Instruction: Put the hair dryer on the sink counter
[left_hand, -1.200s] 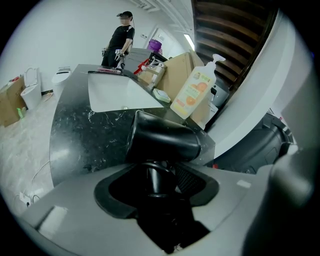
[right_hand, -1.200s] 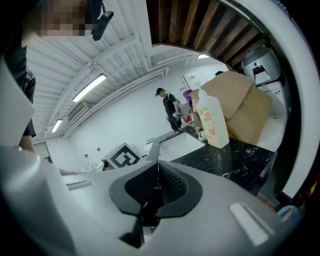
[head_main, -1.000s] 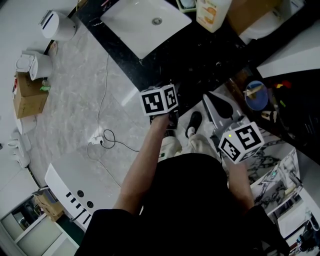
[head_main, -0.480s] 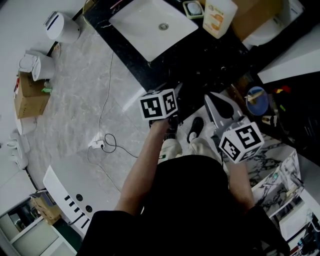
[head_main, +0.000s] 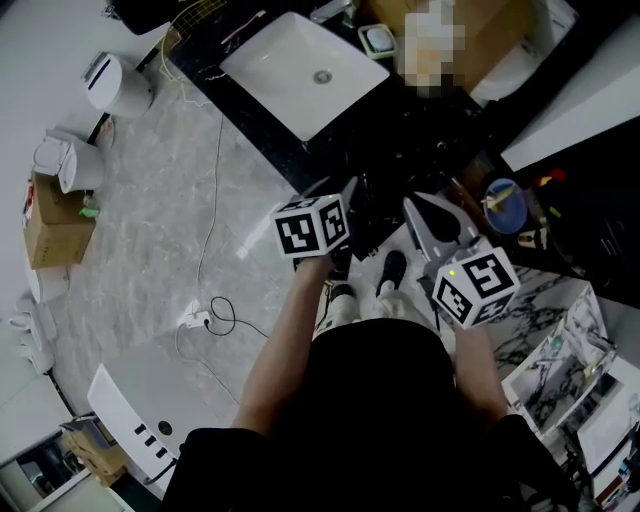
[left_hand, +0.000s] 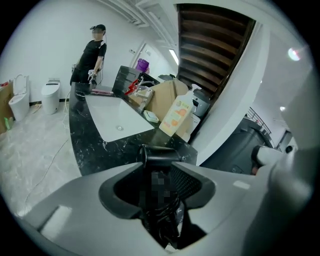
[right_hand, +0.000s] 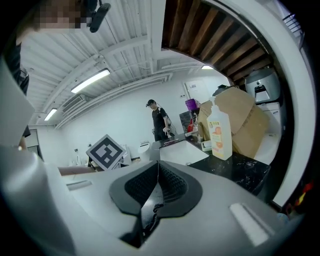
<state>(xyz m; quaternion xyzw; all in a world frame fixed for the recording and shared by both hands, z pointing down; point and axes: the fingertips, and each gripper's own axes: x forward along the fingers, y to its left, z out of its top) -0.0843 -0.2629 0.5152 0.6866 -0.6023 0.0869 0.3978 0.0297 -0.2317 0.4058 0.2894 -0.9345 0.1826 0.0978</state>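
Left gripper (head_main: 347, 192): its fingers (left_hand: 75, 205) have just been closing and now pinch the black hair dryer (left_hand: 161, 156); a cord bunches low in the gap between them.
Hair dryer: held in the air at the near edge of the dark marble desk (head_main: 400, 135), not resting on it.
Right gripper (head_main: 428, 213): right of the other one, fingers (right_hand: 70, 200) pressed together at the tips, nothing between them.
Sink (head_main: 300, 70): white, set into the desk, far and left of both grippers.
Bottle (left_hand: 178, 117): upright on the desk, right of the sink.
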